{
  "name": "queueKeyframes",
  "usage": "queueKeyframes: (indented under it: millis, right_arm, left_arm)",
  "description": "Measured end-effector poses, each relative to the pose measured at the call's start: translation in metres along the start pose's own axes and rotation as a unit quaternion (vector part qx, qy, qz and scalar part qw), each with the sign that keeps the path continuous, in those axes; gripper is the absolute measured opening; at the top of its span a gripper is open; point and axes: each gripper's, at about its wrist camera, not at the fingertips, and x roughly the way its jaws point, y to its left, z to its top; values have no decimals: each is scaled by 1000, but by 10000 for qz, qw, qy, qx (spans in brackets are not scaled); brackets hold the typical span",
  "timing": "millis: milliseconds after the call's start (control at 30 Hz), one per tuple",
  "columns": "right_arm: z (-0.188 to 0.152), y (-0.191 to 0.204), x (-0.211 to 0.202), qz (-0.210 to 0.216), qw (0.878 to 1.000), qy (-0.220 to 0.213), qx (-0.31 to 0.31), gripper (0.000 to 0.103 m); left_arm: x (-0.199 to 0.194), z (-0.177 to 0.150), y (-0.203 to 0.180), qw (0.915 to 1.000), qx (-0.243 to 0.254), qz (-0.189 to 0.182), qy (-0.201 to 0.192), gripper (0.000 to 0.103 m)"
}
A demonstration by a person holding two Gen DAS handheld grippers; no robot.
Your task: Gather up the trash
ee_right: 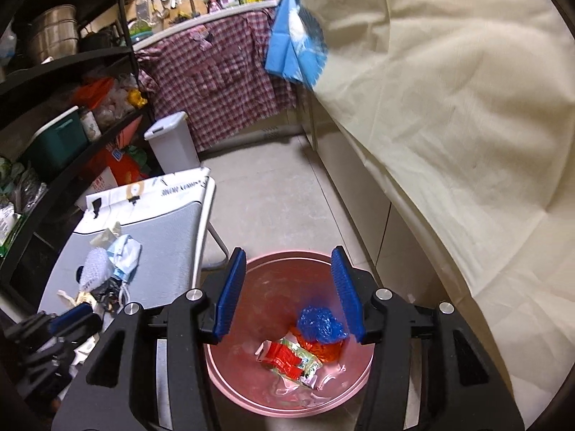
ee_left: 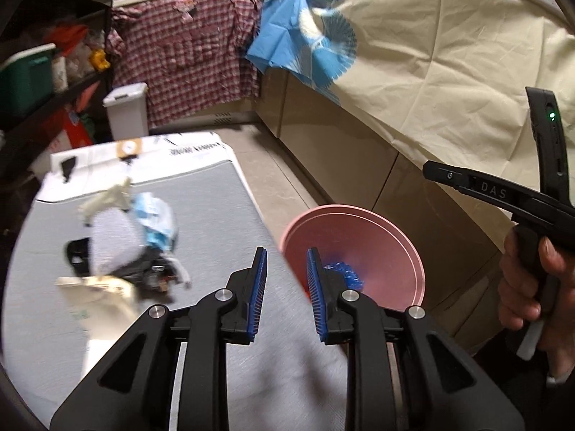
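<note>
My right gripper [ee_right: 289, 294] hangs open over a pink bin [ee_right: 233, 377] on the floor, with nothing between its blue pads. In the bin lie a crumpled blue plastic wad [ee_right: 320, 323], a red wrapper [ee_right: 287, 359] and an orange scrap [ee_right: 329, 352]. My left gripper [ee_left: 287, 287] is open and empty above the grey table's [ee_left: 215, 208] right edge. A trash pile sits to its left: a blue face mask [ee_left: 158, 222], a white mesh piece [ee_left: 111, 244], a black item [ee_left: 143, 269] and paper [ee_left: 97, 287]. The pink bin [ee_left: 377, 244] stands beside the table.
A hand [ee_left: 521, 287] grips the right tool's handle at the view's right edge. A cream sheet [ee_right: 449, 107] drapes the counter on the right. A white lidded bin [ee_right: 172, 140], dark shelves [ee_right: 54, 82] and a checked cloth [ee_right: 222, 72] stand behind the table.
</note>
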Motion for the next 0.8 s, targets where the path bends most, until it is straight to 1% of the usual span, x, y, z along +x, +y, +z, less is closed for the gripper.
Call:
queueKeyframes:
  millis: [200, 300, 367, 400, 500, 567, 667, 800]
  right_arm:
    - [-4, 20, -35, 32, 9986, -406, -332, 48]
    - [-8, 32, -44, 46, 9976, -467, -507, 47]
    - [-10, 40, -47, 45, 9970, -528, -572, 44]
    - [-10, 44, -49, 75, 9968, -550, -569, 41]
    - [-11, 56, -50, 224, 9970, -528, -528, 38]
    - [-11, 67, -50, 220, 9967, -522, -576, 36]
    - [-12, 84, -55, 305, 9959, -555, -650, 35]
    - [-16, 104, -51, 440, 9952, -484, -723, 35]
  left_arm:
    - [-54, -1, 29, 9995, 90, 225, -215, 23]
    - [-75, -3, 46, 9988, 113, 360, -307, 23]
    - [-84, -6, 57, 9985, 88, 422, -337, 23]
    - [-88, -7, 63, 9984, 54, 447, -354, 23]
    - [-95, -9, 83, 9975, -91, 523, -461, 23]
    - [-95, -13, 96, 9969, -187, 565, -513, 23]
    - [-91, -18, 110, 9968, -271, 584, -481, 23]
    - [-88, -21, 130, 9966, -344, 589, -453, 23]
